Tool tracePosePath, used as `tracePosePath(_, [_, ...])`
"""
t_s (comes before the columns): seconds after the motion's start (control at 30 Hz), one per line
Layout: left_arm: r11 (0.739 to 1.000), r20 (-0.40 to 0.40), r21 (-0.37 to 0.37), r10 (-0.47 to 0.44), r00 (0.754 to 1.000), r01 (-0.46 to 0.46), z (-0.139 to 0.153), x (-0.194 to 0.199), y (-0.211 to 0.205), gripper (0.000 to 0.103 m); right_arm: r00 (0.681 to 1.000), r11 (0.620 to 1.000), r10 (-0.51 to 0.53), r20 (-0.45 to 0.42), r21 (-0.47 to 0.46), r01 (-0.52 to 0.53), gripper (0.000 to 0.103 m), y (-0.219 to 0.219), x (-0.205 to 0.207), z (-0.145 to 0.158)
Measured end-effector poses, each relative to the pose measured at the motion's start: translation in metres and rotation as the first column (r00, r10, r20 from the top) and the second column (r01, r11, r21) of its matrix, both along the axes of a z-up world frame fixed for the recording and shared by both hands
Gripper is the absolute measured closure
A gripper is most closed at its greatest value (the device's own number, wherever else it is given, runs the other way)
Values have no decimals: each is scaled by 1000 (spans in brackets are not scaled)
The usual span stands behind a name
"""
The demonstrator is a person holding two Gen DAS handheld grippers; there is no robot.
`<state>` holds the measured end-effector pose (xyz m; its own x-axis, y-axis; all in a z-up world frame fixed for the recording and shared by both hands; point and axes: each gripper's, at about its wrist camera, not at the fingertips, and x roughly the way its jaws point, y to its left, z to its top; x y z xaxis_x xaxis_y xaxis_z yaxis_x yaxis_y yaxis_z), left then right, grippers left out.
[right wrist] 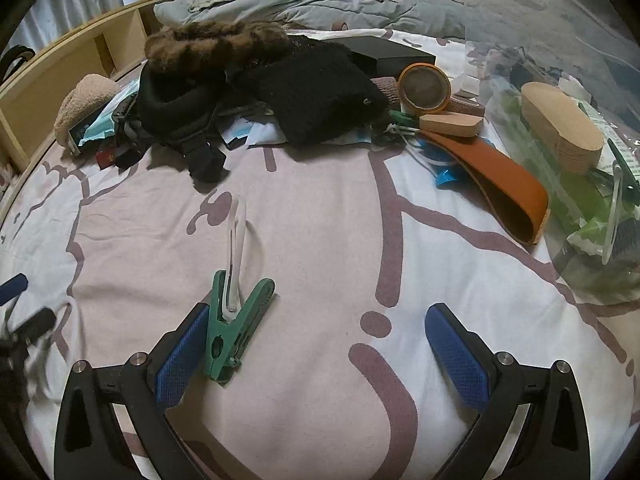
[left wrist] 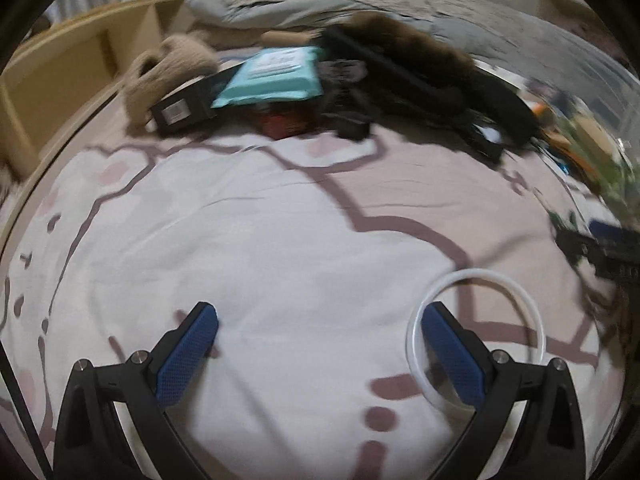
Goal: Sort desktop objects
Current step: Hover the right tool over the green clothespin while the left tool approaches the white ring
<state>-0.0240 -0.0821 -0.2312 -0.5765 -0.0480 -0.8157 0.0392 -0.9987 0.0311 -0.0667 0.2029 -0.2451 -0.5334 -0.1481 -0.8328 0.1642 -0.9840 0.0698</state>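
Observation:
My left gripper (left wrist: 319,344) is open and empty above the patterned bedsheet (left wrist: 280,240). A clear plastic ring (left wrist: 532,312) lies around its right finger (left wrist: 452,356); touching or not, I cannot tell. My right gripper (right wrist: 317,346) is open. A green clip (right wrist: 236,328) clamped on a clear plastic piece (right wrist: 236,240) lies on the sheet against its left finger (right wrist: 180,364). A pile of objects sits at the far side: a black knit item (right wrist: 312,92), a brown fur piece (right wrist: 212,46), a teal packet (left wrist: 276,76).
At the right lie an orange leather strap (right wrist: 500,184), wooden blocks (right wrist: 560,124), a tape roll (right wrist: 424,88), a black box (right wrist: 392,56) and a plastic bag with green contents (right wrist: 592,220). A wooden shelf (right wrist: 60,76) stands at the left. Grey bedding (right wrist: 320,4) lies behind.

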Motion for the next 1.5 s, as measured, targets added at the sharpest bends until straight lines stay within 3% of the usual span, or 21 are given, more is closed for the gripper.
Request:
tracePosePath(0.23, [999,-12,17,36,999,-35,8,2,-9,0,1000,1000,2,-15,-10,-2,0,1,-1,-3])
tracePosePath(0.43, [994,-70,112,-6,998,13,22,7,-2,0,1000,1000,1,-23,-3,-1,0,0,-1,-3])
tracePosePath(0.6, [971,-126,208,-90,988,115,35,9,14,0,1000,1000,1,-24,-4,-1,0,0,-1,-3])
tracePosePath(0.8, [967,-103,164,-178,979,193,23,7,42,0,1000,1000,4,-9,1,-4,0,-1,-3,-2])
tracePosePath(1.0, [975,-28,129,-177,984,179,-3,2,46,0,1000,1000,6,-12,4,-6,0,-2,-3,-2])
tracePosePath(1.23, [975,-31,75,-208,978,210,-8,13,51,0,1000,1000,7,-22,2,-7,0,-1,-2,-2])
tracePosePath(1.5, [972,-20,156,-173,985,174,2,9,43,0,1000,1000,6,-22,-3,-6,0,0,-1,-1])
